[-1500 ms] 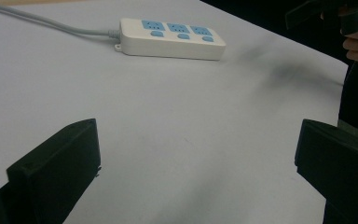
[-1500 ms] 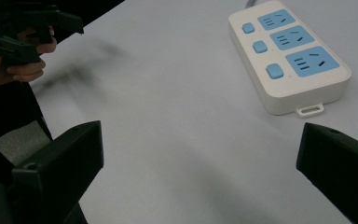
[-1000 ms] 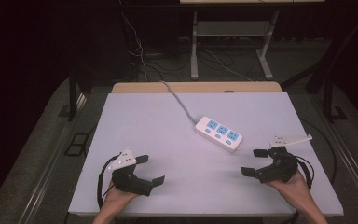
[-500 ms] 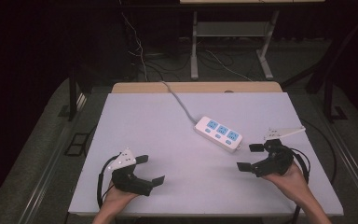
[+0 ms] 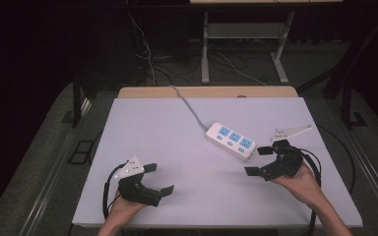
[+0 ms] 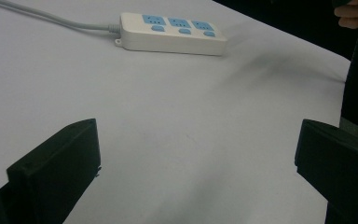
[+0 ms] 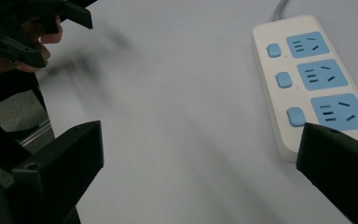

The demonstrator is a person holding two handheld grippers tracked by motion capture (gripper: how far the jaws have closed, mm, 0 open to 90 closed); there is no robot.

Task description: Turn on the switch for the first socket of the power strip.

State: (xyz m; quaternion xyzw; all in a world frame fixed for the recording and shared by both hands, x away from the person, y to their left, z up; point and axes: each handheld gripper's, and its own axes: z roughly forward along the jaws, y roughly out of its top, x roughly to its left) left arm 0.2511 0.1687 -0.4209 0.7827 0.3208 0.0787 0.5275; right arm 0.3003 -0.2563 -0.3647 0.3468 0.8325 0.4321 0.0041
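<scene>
High view, nearest edge first: a person's two hands come in at the bottom of the white table. At about 7 o'clock on the table top, the left hand holds the left gripper, its jaws spread wide with nothing between them, pointing toward 2 o'clock. A grey three-cornered plate sits on top of it. At about 4 o'clock, the right hand holds the right gripper, jaws likewise spread wide and empty, pointing toward 9 o'clock, with its own grey plate tilted up behind.

Farther in, just right of the table's middle, lies a white power strip with three blue sockets, flat on the surface, its long side running from 10 to 4 o'clock. The right gripper's farther jaw is just beside the strip's near end; whether it touches cannot be told. A grey cord runs from the strip's far end toward 11 o'clock and over the table's back edge.

Left gripper view has the strip well ahead at 12 o'clock, beyond bare table.

Right gripper view has the strip close at 2 o'clock, next to the right-hand jaw, and the other gripper far off at 10 o'clock.

Beyond the table, cables lie on the dark floor by a metal stand.
</scene>
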